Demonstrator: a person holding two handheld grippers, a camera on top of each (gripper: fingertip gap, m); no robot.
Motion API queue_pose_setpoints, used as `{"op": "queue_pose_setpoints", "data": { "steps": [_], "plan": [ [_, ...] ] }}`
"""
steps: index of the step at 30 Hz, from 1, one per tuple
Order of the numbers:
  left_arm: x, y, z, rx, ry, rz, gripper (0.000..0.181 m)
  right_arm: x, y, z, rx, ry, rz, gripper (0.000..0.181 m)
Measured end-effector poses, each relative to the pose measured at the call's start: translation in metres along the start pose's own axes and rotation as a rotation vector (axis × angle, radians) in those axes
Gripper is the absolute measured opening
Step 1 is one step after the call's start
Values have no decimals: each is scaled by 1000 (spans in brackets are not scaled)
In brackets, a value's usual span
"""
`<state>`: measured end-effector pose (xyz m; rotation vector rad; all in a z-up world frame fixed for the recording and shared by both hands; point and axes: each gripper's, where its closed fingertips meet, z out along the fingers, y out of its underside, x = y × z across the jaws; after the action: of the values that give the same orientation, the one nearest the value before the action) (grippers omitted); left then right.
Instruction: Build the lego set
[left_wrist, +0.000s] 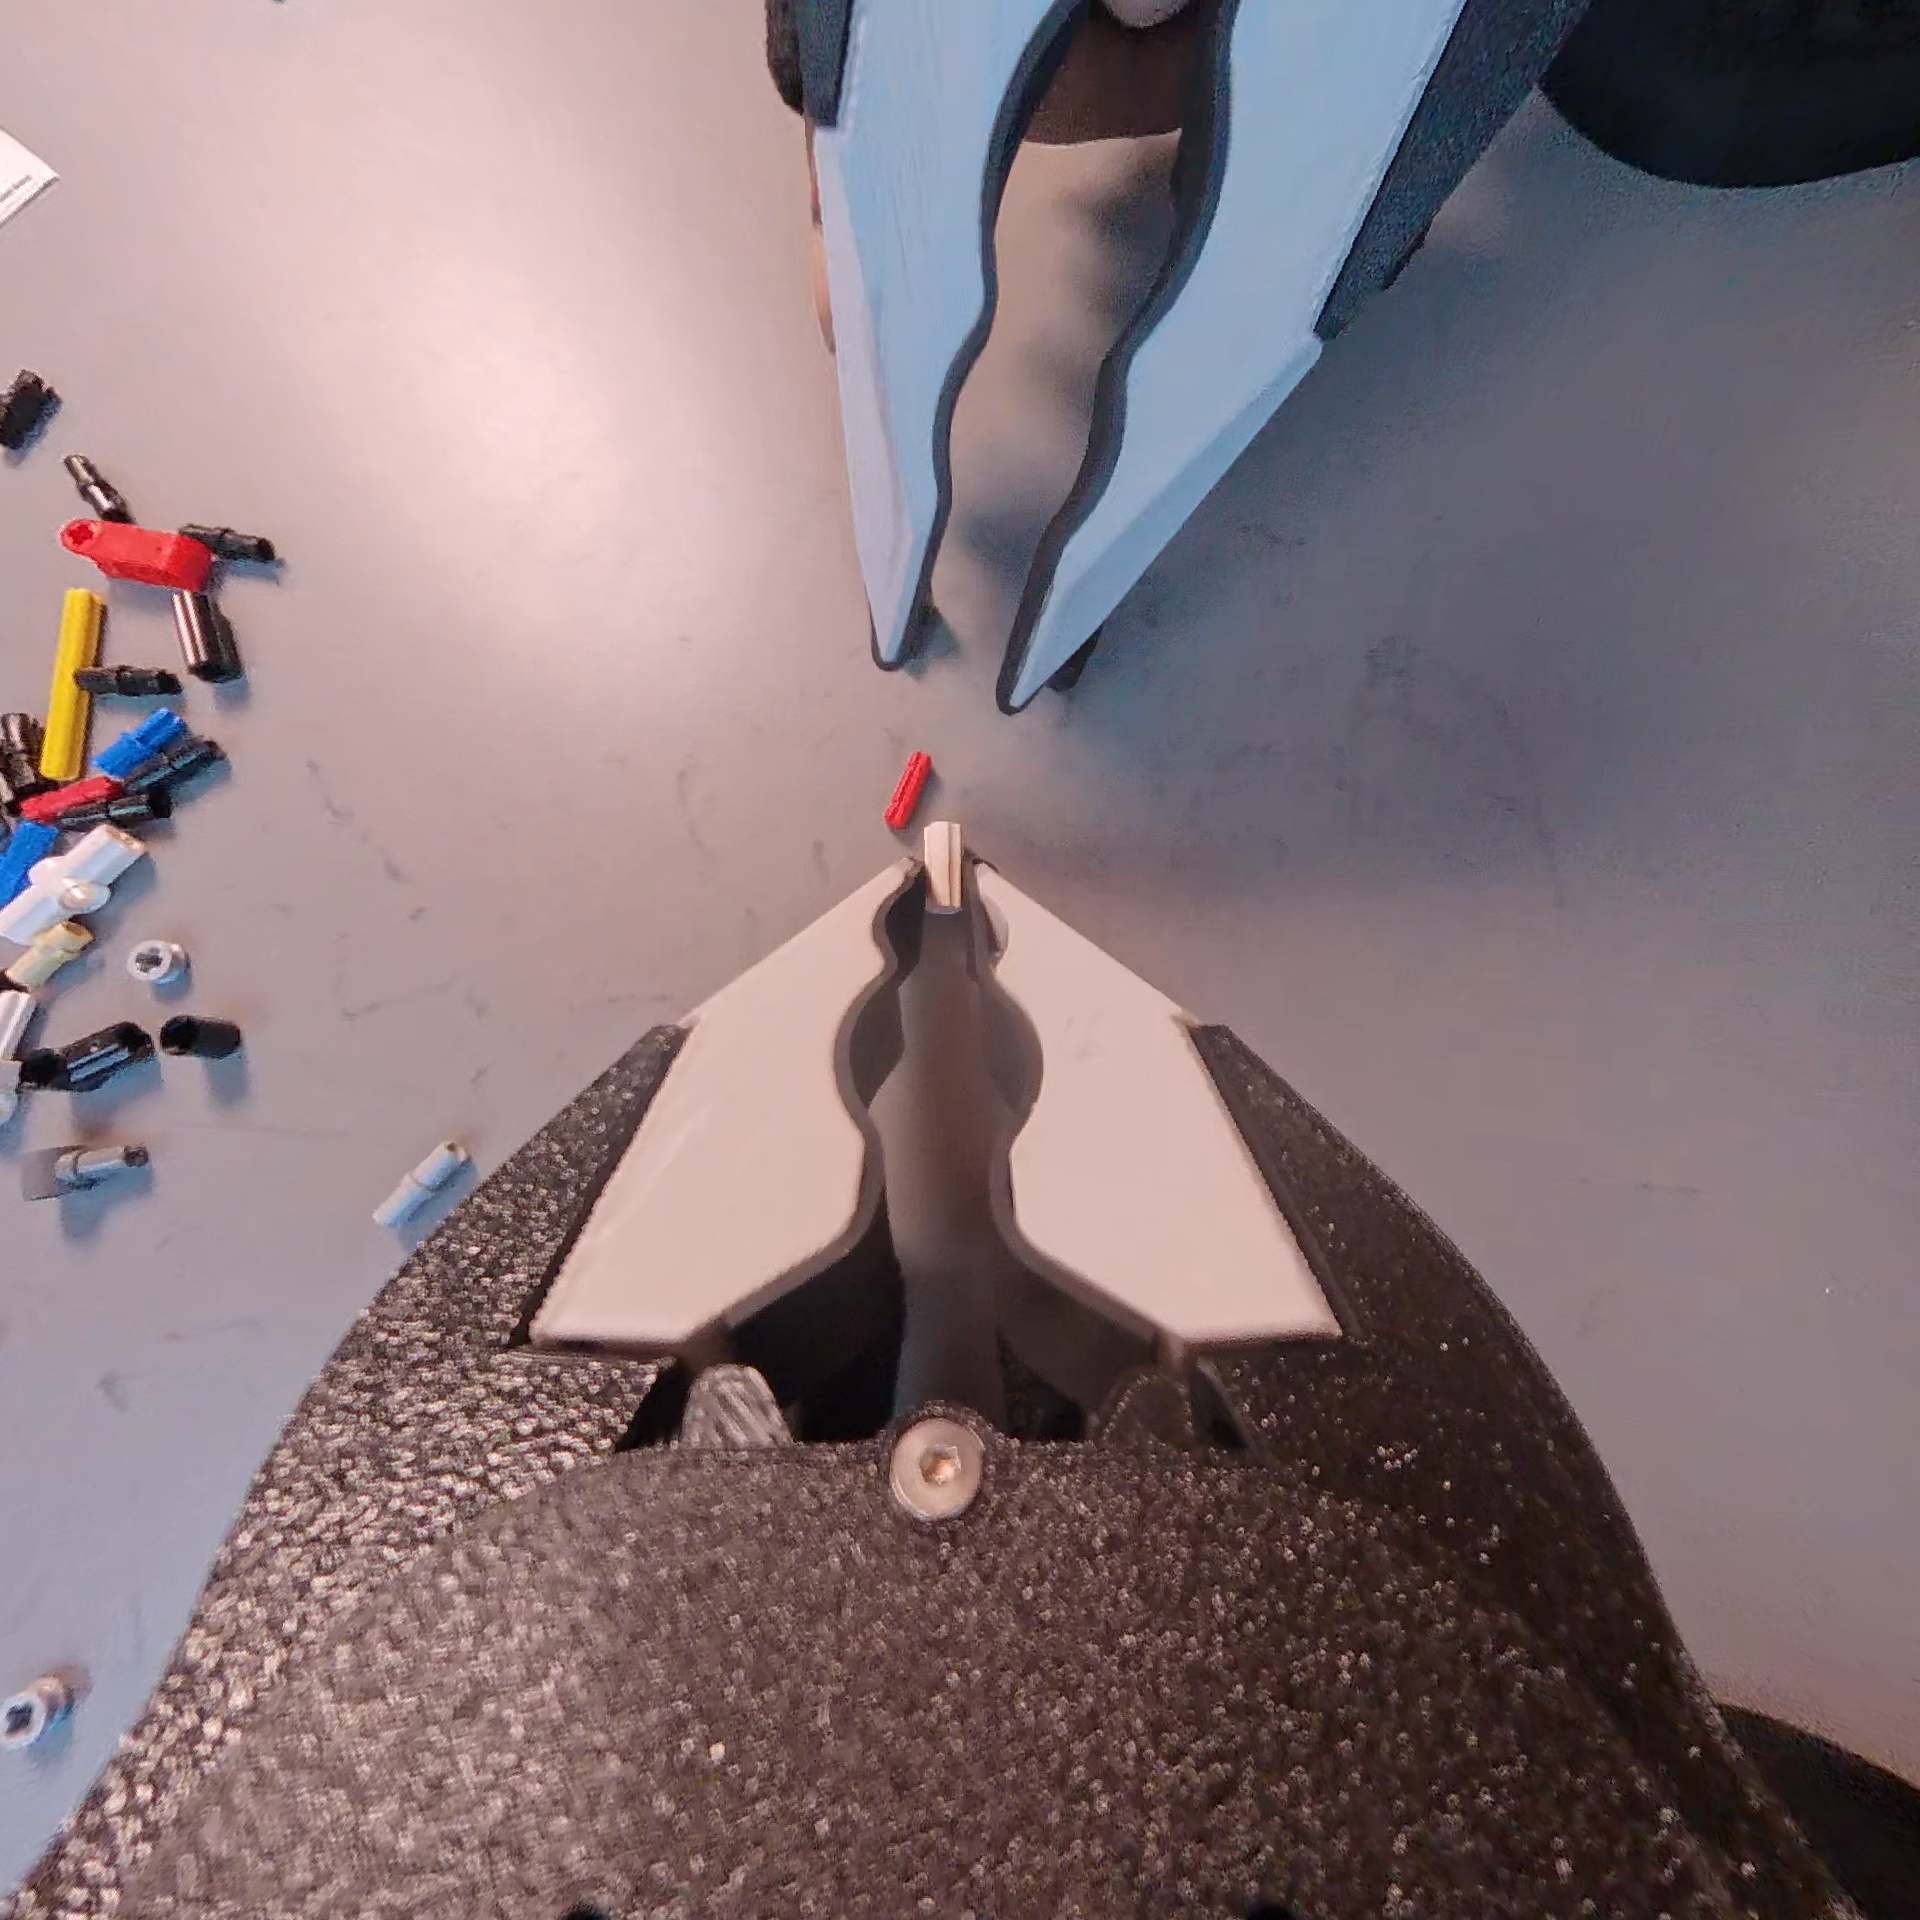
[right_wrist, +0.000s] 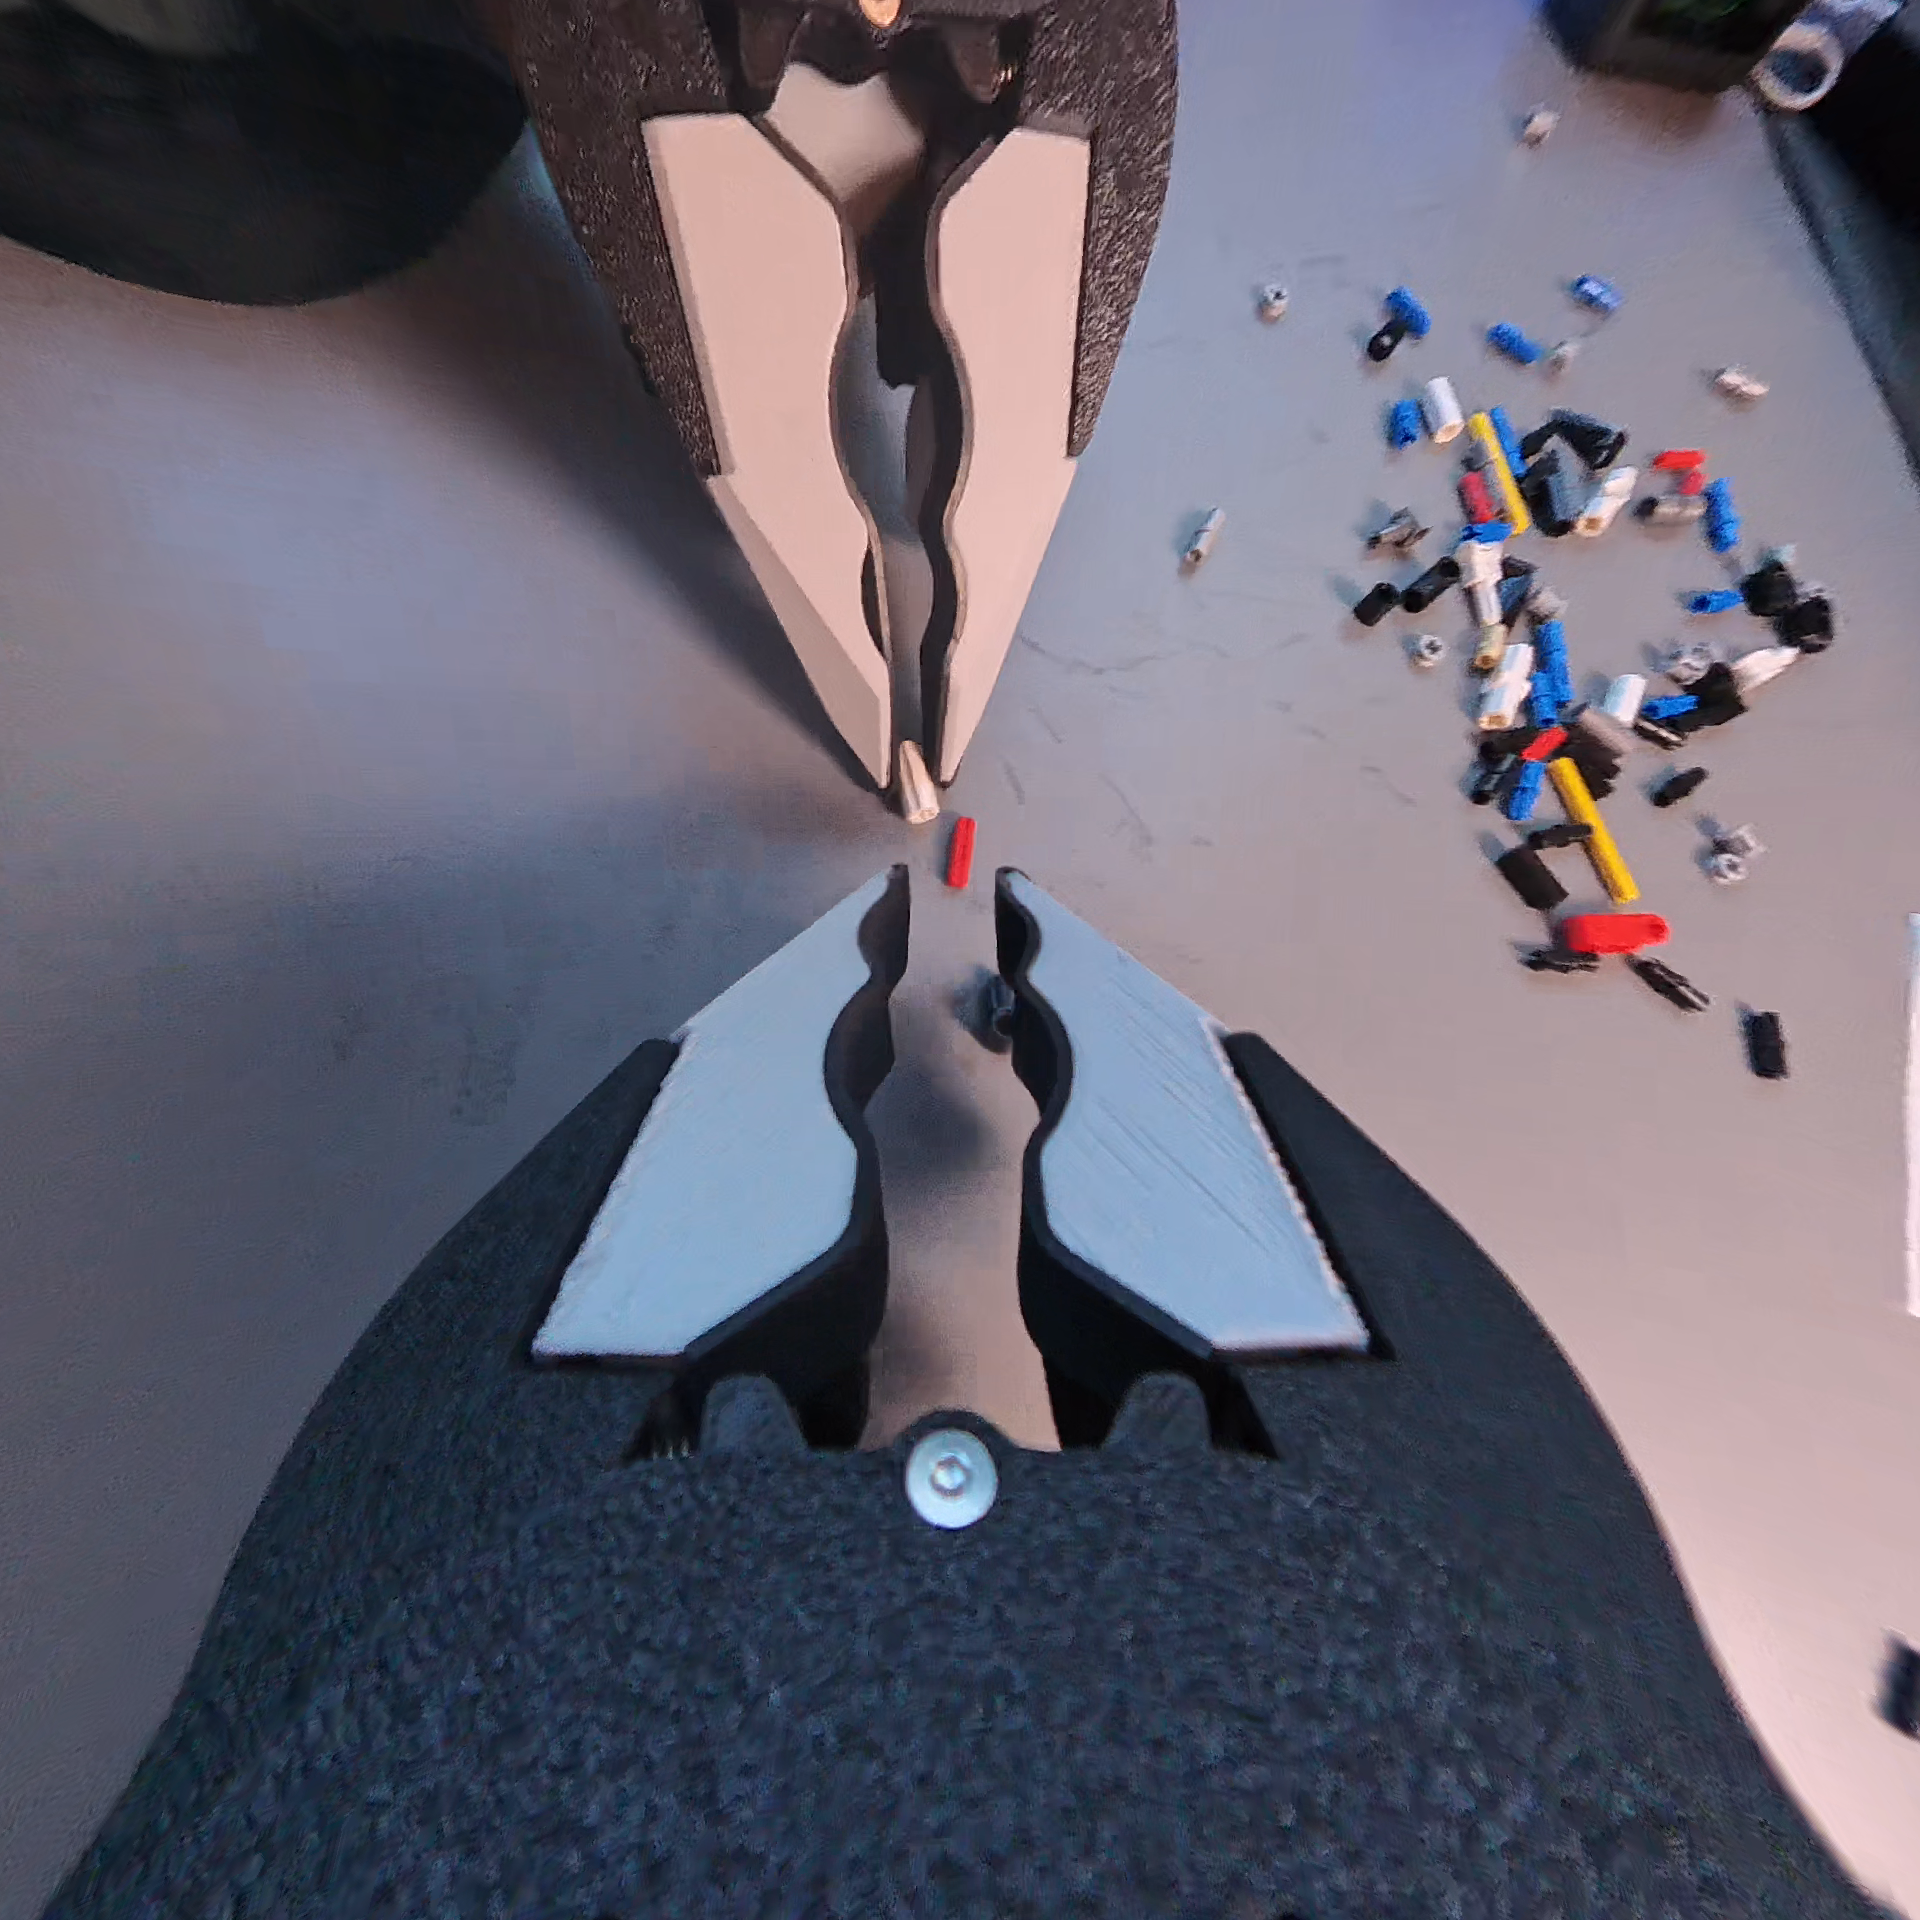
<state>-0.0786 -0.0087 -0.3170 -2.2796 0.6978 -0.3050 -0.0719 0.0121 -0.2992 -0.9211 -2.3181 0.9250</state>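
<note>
Between the two grippers, on the bare grey table (left_wrist: 1455, 935), lies a small red axle piece (left_wrist: 907, 790), just beyond the tip of the left gripper (left_wrist: 943, 868) at about its 11 o'clock and just short of the right gripper (right_wrist: 951, 878), at 12 o'clock from its fingertips in its own view. The left gripper's fingers are clamped on a short pale connector piece (left_wrist: 942, 871), pinched at the very tips so that its free end pokes forward, which looks meant to leave the hole exposed for something to be pushed in. The right gripper's fingers stand apart with nothing between them, tips pointing down toward the red axle piece, so the likely step is to pick it up and mate it with the held connector. A small dark piece (right_wrist: 989, 1006) rests on the table inside the right gripper's gap, close to its right finger. The pile of loose parts (left_wrist: 94, 790) sits well apart, at 9 o'clock in the left wrist view, keeping the working spot uncluttered. Its yellow axle (left_wrist: 71, 686) and red beam (left_wrist: 135, 549) lie untouched, so the build seems barely begun.
</note>
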Motion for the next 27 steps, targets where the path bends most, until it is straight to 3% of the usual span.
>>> {"op": "queue_pose_setpoints", "data": {
  "steps": [6,12,16,19,22,27],
  "plan": [
    [-6,2,-13,30,-6,-10,7,-1,7,18,-140,-96,55,10],
    [-1,6,-8,6,26,-6,7,1,6,21,-161,-134,45,3],
    [3,3,-9,28,55,-25,11,-4,-14,7,6,-79,-68,3],
    [9,-15,-19,136,105,-47,13,-9,-32,-10,129,-12,-139,3],
    [21,-39,-30,261,172,-51,13,-14,-36,-19,163,38,-179,3],
    [28,-50,-35,323,216,-67,4,-21,-38,-24,175,65,-228,3]
  ]
}}
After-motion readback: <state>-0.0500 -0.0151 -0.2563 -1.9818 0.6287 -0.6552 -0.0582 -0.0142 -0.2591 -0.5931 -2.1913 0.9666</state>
